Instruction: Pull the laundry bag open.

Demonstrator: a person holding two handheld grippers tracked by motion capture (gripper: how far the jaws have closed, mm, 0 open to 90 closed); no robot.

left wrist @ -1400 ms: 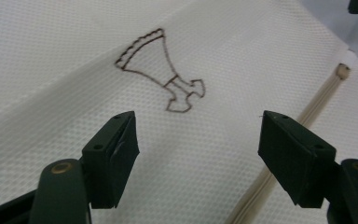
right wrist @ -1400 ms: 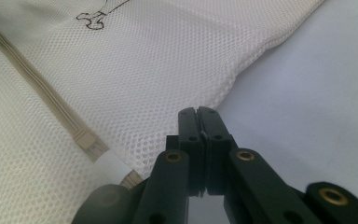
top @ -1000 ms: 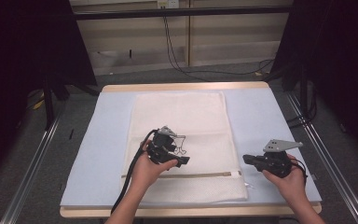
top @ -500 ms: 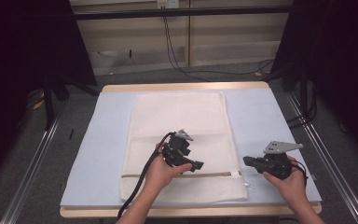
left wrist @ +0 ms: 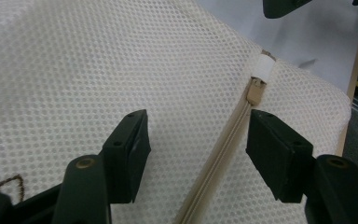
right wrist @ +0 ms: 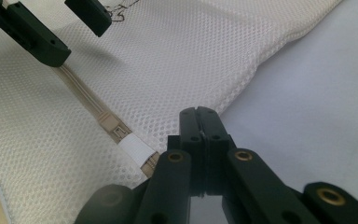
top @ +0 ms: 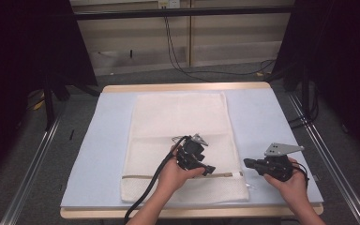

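A cream mesh bag (top: pixel 178 117) lies flat on a light blue mat (top: pixel 105 140). Its beige zipper (top: pixel 159 176) runs across the near end and stops at a white tab (left wrist: pixel 264 67) by the bag's right edge. My left gripper (top: pixel 208 168) hovers low over the bag. Its jaws have just been closing and still stand open (left wrist: pixel 198 123) astride the zipper (left wrist: pixel 233 135), pads clear of it. My right gripper (top: pixel 246 162) rests at the bag's right edge, jaws pressed together (right wrist: pixel 199 114) beside the tab (right wrist: pixel 137 148). Whether mesh is pinched between them I cannot tell.
The mat covers a wooden table whose front edge (top: pixel 93 213) is near the bag's hem. Bare mat lies left and right of the bag. Metal rails (top: pixel 33 164) flank the table, and cables (top: pixel 178 51) trail on the floor behind it.
My left gripper has moved right and toward the table's front, from mid-bag to the zipper. Its jaws look narrower. The right gripper has stayed put.
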